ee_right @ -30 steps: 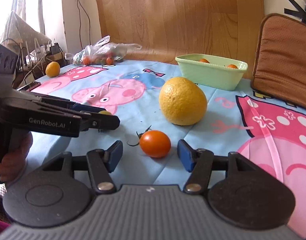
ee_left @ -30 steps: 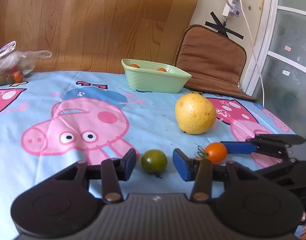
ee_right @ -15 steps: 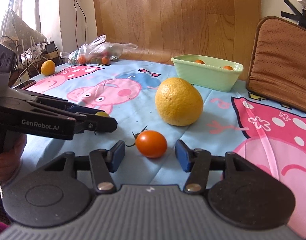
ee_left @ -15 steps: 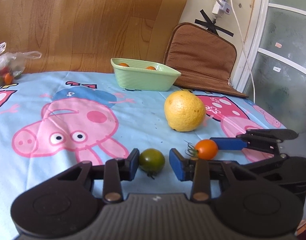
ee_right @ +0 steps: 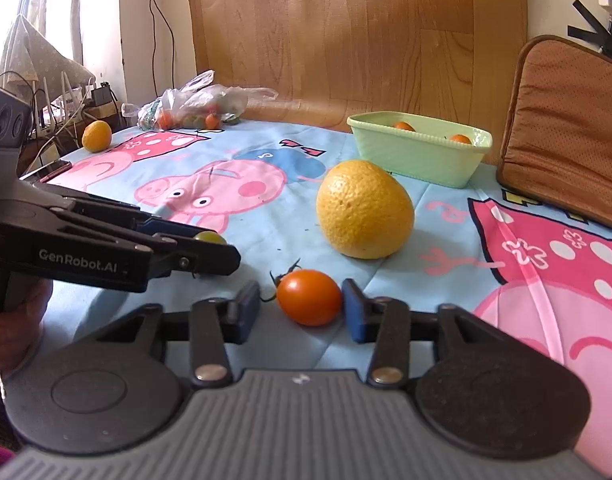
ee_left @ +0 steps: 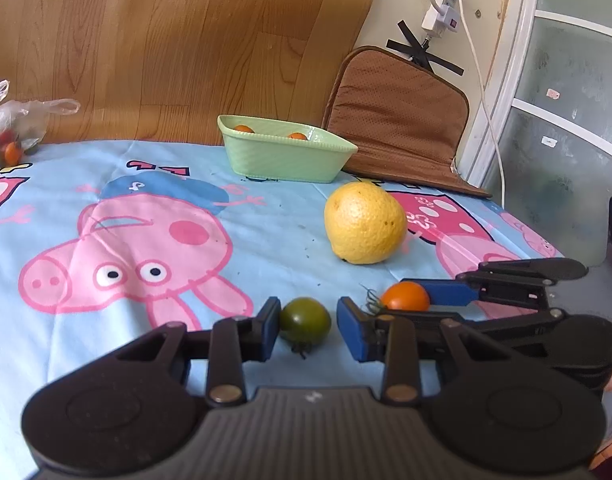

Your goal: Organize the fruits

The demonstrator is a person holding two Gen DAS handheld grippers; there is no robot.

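Green tomato [ee_left: 305, 320]: small, round, dark olive, glossy, sitting stem-down on the near part of the cartoon-pig tablecloth [ee_left: 266, 232].
Orange tomato [ee_right: 309, 298]: small, shiny orange-red, lying on its side just right of the green one, with its spidery calyx pointing left.
Left gripper [ee_left: 309, 318]: straddling the green tomato, and its jaws have just been closing. The left pad is touching the skin and a sliver of cloth is showing at the right pad, so it is bracketing the tomato, not pinching it.
Right gripper [ee_right: 301, 304]: its jaws have just been closing round the orange tomato. The right pad is sitting against the fruit while the left pad is standing a little off, beside the calyx, so this one isn't clamping either.
Hand [ee_right: 14, 332]: gripping the left tool's handle at the near left edge.
Yellow citrus [ee_right: 364, 210]: one big, dimpled fruit, resting just beyond both tomatoes.
Green dish [ee_right: 418, 158]: one, sitting farther back and right of the citrus, with two orange fruits [ee_right: 404, 125] peeking over its rim.
Plastic bag [ee_right: 198, 106]: one, lying at the far left with small red and green fruit inside, too bunched to count.
Small yellow fruit [ee_right: 97, 135]: one, sitting alone at the far left edge.
Brown cushion [ee_right: 566, 120]: one, leaning at the far right.
Count on the near cloth: one green tomato, one orange tomato, one citrus, two grippers.
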